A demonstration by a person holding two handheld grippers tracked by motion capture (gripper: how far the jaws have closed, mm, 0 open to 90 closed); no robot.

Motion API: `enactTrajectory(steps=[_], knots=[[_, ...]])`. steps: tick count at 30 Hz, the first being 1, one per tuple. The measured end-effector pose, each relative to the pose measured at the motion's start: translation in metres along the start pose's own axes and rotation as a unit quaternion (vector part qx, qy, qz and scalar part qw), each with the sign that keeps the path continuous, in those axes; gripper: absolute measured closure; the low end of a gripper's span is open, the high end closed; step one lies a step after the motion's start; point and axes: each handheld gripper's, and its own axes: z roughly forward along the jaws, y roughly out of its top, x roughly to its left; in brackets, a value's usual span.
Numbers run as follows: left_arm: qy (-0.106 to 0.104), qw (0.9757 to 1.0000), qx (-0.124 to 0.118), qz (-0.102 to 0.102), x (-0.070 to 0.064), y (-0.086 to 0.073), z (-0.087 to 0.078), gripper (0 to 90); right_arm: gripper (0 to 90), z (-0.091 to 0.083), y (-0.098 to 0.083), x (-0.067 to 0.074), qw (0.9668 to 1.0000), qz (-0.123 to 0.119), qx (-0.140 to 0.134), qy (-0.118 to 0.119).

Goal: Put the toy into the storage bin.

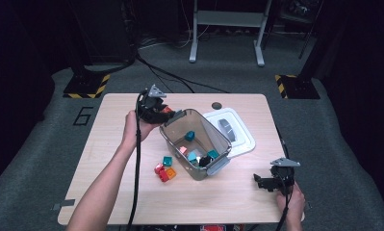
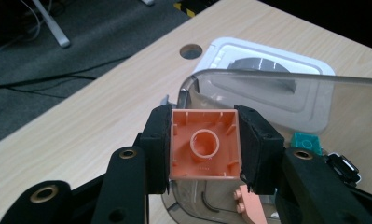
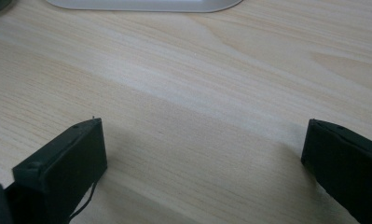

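Clamped between the left gripper's [image 2: 203,145] black jaws, an orange block [image 2: 204,143] shows its hollow underside to the camera, so its studs point toward the clear bin [image 1: 195,140] at about two o'clock; being square, it has no clear long axis. It hangs at the bin's rim, probably for dropping in with the blocks inside. At the table's [image 1: 132,192] four o'clock corner, the right gripper [image 1: 265,182] rests with jaws wide apart and empty.

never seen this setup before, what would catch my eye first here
The left gripper clamps an orange block, hollow underside to the camera, above the clear bin's far left corner. The bin holds a few coloured blocks; more blocks lie beside it, and its white lid rests behind.
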Motion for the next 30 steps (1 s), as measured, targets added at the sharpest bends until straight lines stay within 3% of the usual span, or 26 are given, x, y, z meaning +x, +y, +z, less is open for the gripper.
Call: enactTrajectory(steps=[9,12,25,30], knots=[[-0.023,0.9989,0.042,0.002,-0.008,-0.018,0.023,58.9,0.0,0.000,0.000,0.000,1.0000,0.000,0.000,0.000],[-0.020,0.9981,0.058,-0.003,-0.007,-0.026,0.030,58.9,0.0,0.000,0.000,0.000,1.0000,0.000,0.000,0.000],[-0.020,0.9968,0.077,-0.006,-0.003,-0.041,0.042,58.2,0.0,0.000,0.000,0.000,1.0000,0.000,0.000,0.000],[-0.028,0.9968,0.074,0.000,-0.006,-0.040,0.037,44.5,0.0,0.000,0.000,0.000,1.0000,0.000,0.000,0.000]])
